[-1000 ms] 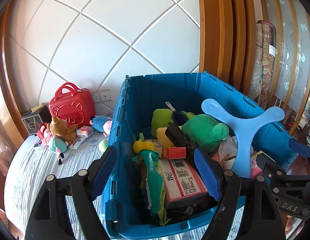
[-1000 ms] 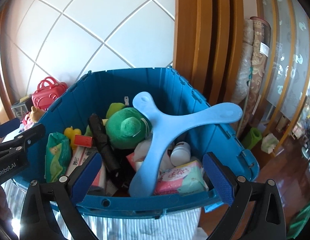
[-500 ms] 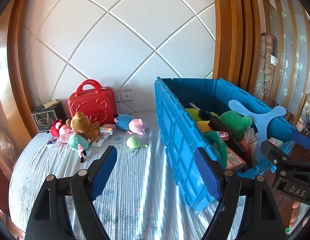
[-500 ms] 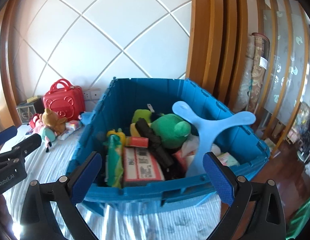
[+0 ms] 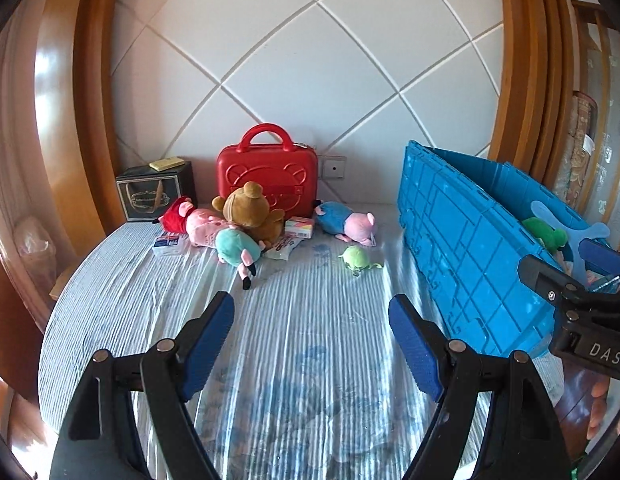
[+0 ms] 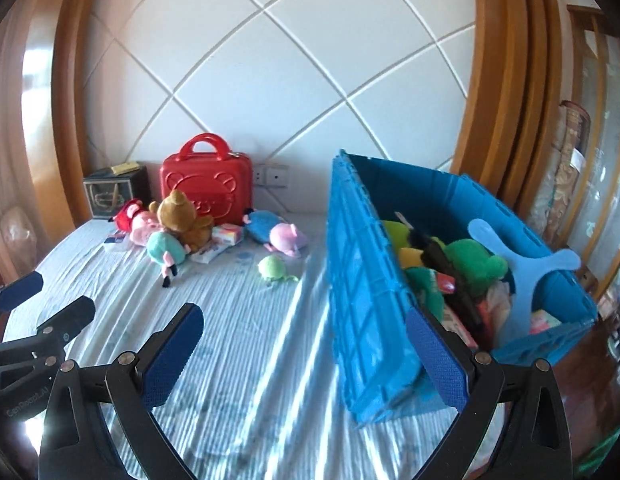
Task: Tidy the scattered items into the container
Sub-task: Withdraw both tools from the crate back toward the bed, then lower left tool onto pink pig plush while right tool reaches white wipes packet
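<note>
A blue crate [image 5: 461, 248] [image 6: 361, 280] stands on the right of the bed, filled with toys, a green plush [image 6: 473, 264] and a light blue three-armed toy [image 6: 525, 268]. Scattered plush toys lie at the back: a brown bear [image 5: 250, 208] [image 6: 182, 216], a teal pig [image 5: 236, 246], a pink and red pig [image 5: 194, 222], a blue and pink pig [image 5: 345, 222] [image 6: 274, 232] and a small green plush [image 5: 355, 258] [image 6: 274, 268]. My left gripper [image 5: 311, 344] is open and empty above the sheet. My right gripper [image 6: 306, 356] is open and empty beside the crate's left wall.
A red case [image 5: 268, 176] [image 6: 206, 178] and a dark box [image 5: 154, 194] stand against the quilted headboard. Small packets [image 5: 298, 228] lie among the plush toys. The striped sheet [image 5: 302, 340] covers the bed. Wooden frames flank both sides.
Both grippers have swung left, away from over the crate. The crate has shifted to the right of both views and the plush toys have come toward the centre.
</note>
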Demonstrator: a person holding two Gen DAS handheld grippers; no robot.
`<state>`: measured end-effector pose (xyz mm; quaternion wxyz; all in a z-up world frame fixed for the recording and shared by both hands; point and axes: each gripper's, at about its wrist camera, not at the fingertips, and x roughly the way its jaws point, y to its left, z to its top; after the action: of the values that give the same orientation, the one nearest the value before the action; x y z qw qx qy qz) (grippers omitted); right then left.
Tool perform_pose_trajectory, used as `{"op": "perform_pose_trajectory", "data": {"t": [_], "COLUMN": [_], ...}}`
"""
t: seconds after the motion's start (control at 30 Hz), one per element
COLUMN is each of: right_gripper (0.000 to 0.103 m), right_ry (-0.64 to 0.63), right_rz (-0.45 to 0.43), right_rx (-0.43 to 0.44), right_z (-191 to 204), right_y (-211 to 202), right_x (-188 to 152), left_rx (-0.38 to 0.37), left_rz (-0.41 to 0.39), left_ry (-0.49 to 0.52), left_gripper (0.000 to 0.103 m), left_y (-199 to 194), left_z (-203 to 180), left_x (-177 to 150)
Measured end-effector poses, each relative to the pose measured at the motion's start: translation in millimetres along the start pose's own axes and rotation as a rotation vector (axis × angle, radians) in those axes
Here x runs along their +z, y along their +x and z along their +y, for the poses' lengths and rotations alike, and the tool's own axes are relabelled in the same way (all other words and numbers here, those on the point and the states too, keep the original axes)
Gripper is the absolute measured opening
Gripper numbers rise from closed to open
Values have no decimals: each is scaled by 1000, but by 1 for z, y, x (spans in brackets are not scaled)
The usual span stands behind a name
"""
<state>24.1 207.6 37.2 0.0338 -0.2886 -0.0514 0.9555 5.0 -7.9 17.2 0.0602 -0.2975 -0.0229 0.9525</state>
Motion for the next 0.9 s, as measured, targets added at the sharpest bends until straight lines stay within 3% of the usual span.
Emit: {"op": "perform_pose_trajectory", "data": {"t": [0.3, 0.47, 0.63, 0.9], "right_gripper": [103, 103, 103, 103], "right_ry": [-28, -14, -30, -23], "right_rz": [47, 146, 192, 266], "right_rx": [203, 265, 274, 270], "right_z": [35, 50, 68, 113], "right_y": [92, 155, 194, 245], "right_x": [23, 27, 32, 37], "left_rx": [208, 288, 300, 254], "left_rz": [81, 144, 177, 213], "left_ry": [-100, -141, -142, -116], "left_gripper": [80, 80, 80, 80], "left_y": [62, 92, 125, 192], "left_z": [65, 93, 117, 171], "left_x": [13, 11, 18, 40]}}
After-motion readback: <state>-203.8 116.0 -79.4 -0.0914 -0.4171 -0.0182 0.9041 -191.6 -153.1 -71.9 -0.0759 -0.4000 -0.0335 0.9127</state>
